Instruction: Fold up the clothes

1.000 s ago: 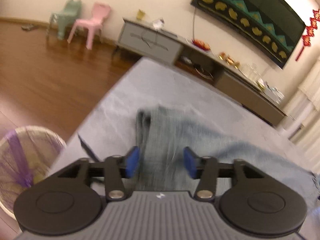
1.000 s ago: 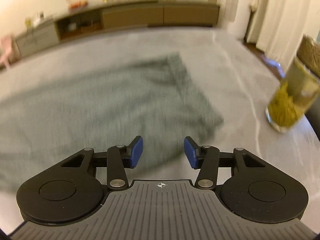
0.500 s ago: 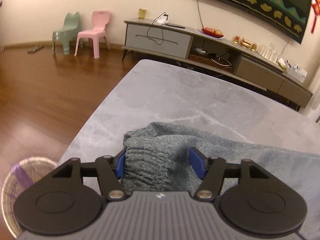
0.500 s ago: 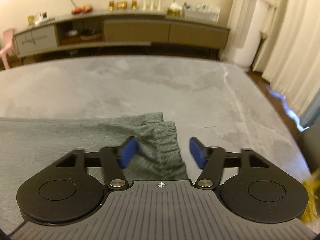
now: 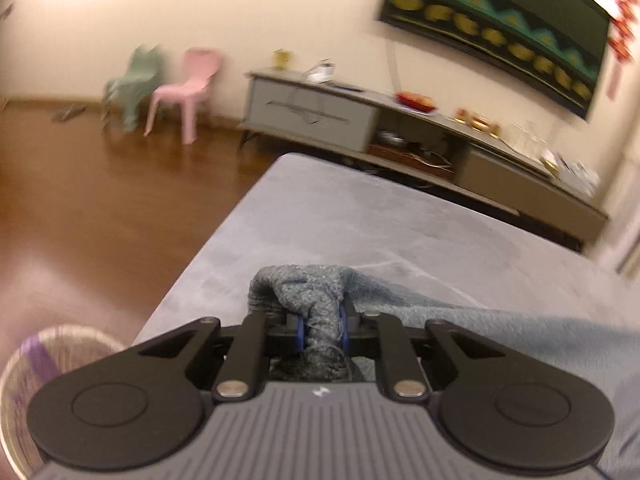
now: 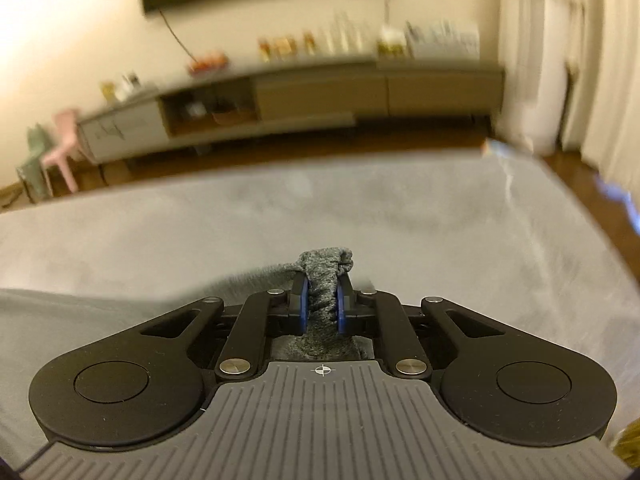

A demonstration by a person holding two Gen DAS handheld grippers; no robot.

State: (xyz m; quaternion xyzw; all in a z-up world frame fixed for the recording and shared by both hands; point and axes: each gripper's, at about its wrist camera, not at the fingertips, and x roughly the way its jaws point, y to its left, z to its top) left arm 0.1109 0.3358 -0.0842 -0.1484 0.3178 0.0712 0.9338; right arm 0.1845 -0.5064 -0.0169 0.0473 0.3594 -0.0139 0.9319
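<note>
A grey-green knitted garment (image 5: 460,320) lies on a grey table (image 5: 360,220). My left gripper (image 5: 322,330) is closing, and its blue pads pinch a bunched corner of the cloth near the table's left edge. In the right wrist view my right gripper (image 6: 322,308) is closing too, its pads squeezing another bunched corner of the same garment (image 6: 326,268), which trails off to the left. Both pinched folds stick up past the fingertips.
A woven basket (image 5: 36,364) with a purple band stands on the wooden floor left of the table. A long low cabinet (image 6: 320,92) runs along the far wall, with pink and green small chairs (image 5: 188,88) beside it. Curtains (image 6: 580,52) hang at the right.
Both grippers went from open over the garment to pinched on its corners. The cloth between the pads is now bunched and raised. The right gripper swept across the cloth to its right corner.
</note>
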